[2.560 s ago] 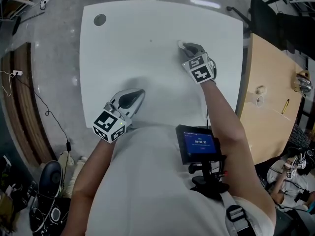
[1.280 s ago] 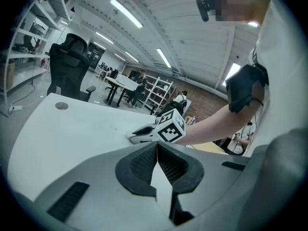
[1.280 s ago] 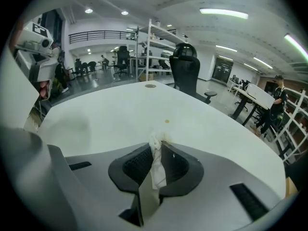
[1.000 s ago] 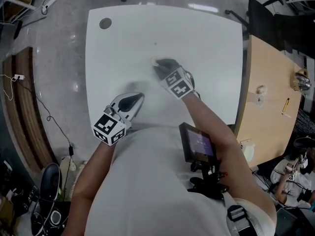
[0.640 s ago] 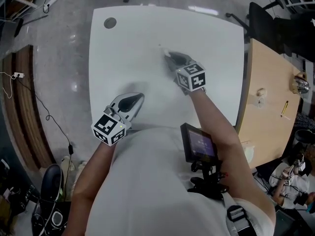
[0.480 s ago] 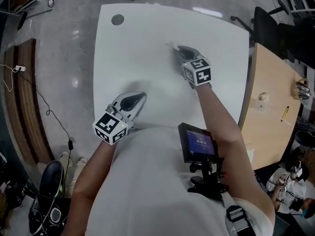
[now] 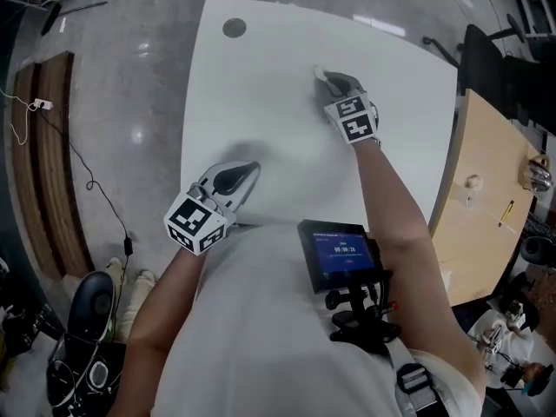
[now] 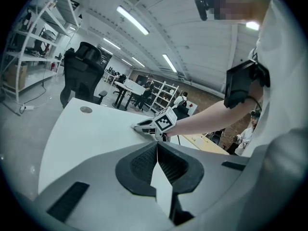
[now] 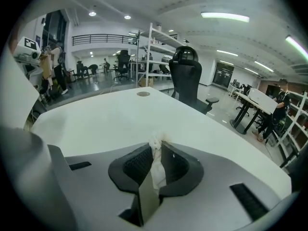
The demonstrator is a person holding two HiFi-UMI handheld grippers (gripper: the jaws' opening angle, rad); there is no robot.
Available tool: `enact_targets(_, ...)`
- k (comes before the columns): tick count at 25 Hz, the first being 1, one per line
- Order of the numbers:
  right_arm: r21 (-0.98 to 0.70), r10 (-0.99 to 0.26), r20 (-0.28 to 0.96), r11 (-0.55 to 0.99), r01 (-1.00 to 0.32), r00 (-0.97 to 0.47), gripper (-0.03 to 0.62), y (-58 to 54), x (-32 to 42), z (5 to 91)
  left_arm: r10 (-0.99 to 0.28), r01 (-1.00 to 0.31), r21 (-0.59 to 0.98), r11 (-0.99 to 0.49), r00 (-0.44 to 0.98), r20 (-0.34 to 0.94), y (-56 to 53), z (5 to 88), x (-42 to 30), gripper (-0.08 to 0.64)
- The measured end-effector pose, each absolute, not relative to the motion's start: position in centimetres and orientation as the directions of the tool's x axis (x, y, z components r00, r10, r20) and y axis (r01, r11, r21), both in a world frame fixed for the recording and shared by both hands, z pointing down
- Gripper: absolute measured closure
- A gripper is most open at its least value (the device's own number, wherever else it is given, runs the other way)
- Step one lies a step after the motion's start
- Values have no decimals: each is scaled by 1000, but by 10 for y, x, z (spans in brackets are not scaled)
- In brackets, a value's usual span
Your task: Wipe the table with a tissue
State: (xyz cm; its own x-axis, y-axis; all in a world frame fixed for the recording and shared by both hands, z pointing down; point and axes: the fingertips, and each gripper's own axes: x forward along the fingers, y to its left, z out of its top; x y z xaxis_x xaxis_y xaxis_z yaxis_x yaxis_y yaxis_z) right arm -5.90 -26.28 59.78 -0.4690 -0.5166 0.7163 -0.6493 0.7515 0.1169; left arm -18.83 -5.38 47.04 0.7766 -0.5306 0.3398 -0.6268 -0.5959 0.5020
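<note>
The white table point(image 7: 261, 102) fills the middle of the head view. My right gripper point(image 7: 323, 76) is out over its far half, shut on a small wad of white tissue point(image 7: 319, 73) that sticks out past the jaw tips and touches the tabletop. In the right gripper view the tissue point(image 9: 156, 150) is pinched between the closed jaws, with the tabletop point(image 9: 120, 119) beyond. My left gripper point(image 7: 248, 170) rests at the near left edge of the table, shut with nothing between its jaws. The left gripper view shows the right gripper point(image 8: 136, 126) ahead on the table.
A round grey grommet point(image 7: 234, 28) sits in the table's far left corner. A wooden desk point(image 7: 491, 189) with small items stands close on the right. Black office chairs point(image 9: 186, 78) stand past the far edge. Cables point(image 7: 78, 172) trail on the floor at left.
The right gripper has swept the tissue across the far half of the table, left then back right and farther away. The left gripper has stayed put.
</note>
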Motion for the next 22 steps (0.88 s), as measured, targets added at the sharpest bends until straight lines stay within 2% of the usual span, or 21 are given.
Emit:
enact_targets(8, 84, -475, 726, 778, -622, -497, 537, -247, -56, 604, -519, -616, 500, -608, 785, 337, -50, 478, -182, 554)
enact_targets(22, 18, -380, 708, 853, -522, -595, 537, -166, -103, 609, -492, -591, 472, -654, 807, 326, -34, 475, -178, 554)
